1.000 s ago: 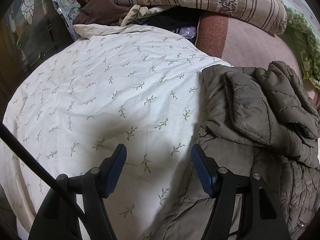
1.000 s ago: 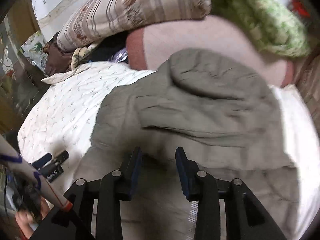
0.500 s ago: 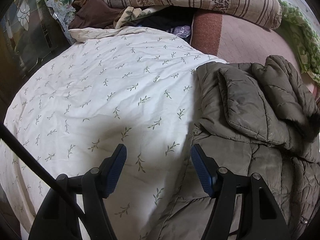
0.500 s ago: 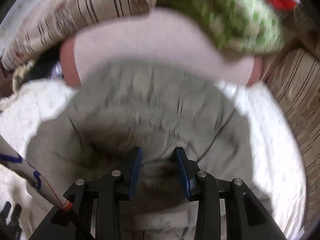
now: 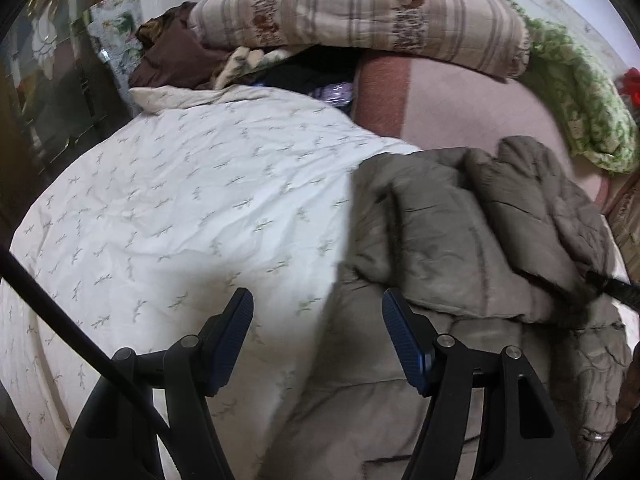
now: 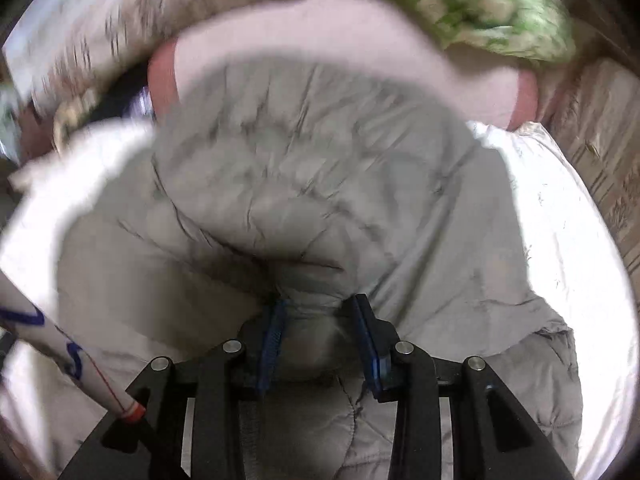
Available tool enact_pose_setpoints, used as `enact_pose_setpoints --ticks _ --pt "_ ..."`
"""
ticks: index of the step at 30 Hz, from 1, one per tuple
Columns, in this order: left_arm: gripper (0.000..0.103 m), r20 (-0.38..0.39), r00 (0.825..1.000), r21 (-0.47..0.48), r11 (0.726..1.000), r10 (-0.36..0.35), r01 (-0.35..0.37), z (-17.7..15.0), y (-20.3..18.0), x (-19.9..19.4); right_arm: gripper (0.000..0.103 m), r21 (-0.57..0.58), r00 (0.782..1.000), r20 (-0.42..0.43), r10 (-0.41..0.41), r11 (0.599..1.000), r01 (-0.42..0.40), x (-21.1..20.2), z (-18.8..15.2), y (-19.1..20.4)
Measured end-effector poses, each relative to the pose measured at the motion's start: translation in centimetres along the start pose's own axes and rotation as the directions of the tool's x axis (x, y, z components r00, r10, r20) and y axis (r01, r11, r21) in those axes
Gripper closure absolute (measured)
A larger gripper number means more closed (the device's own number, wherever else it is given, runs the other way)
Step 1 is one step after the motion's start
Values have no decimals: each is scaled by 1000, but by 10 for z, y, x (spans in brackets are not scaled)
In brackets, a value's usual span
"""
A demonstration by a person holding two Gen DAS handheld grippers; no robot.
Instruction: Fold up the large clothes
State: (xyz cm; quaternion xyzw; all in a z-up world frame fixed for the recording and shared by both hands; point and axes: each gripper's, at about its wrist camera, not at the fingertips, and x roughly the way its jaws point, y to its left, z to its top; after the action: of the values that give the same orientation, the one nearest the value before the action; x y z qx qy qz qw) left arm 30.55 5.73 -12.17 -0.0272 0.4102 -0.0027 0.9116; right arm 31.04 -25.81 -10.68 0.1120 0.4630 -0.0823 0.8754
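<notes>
Bedding fills both views: a leaf-print duvet covers the bed from nine o'clock, and the quilted grey jacket lies bunched toward three. The left gripper hovers, jaws wide and empty, over the jacket's edge. The right gripper has a fold between its opening jaws; let it drop flat before smoothing.

You are in a home bedroom: a bed under a white leaf-print cover, a striped quilt folded at its head, a green floral blanket beside it, a pink blanket, and loose brown clothes piled there.
</notes>
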Motion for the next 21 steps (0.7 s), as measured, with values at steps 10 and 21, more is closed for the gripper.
enact_pose_setpoints --ticks 10,21 --pt "37 -101 975 33 979 -197 202 46 -69 32 27 188 997 69 46 980 -58 -29 15 -95" --pt "36 -215 912 54 928 -349 368 78 -132 107 23 243 988 23 153 958 -154 30 28 -97"
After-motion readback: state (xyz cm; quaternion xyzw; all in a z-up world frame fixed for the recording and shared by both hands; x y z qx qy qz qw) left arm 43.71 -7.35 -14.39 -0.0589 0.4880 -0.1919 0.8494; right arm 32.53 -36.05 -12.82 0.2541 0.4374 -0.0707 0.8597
